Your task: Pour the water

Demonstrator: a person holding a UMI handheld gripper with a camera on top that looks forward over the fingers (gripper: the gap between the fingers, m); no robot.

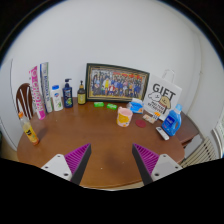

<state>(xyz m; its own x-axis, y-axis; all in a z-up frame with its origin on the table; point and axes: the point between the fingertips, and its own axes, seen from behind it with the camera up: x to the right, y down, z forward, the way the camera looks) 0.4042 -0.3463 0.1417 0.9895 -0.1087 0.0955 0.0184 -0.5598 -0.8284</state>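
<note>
My gripper is open above the near part of a round brown wooden table, nothing between its purple-padded fingers. Well beyond the fingers, toward the right, stands a small clear jar with a yellowish content. A blue bottle or cup stands further right, next to a white bag printed "GIFT". A blue lid-like object lies behind the jar. All are far from the fingers.
A framed group photo leans on the wall at the back. Left of it stand a dark pump bottle, a small brown bottle, a white bottle and tall boxes. An orange bottle stands at the left edge. A chair back shows at left.
</note>
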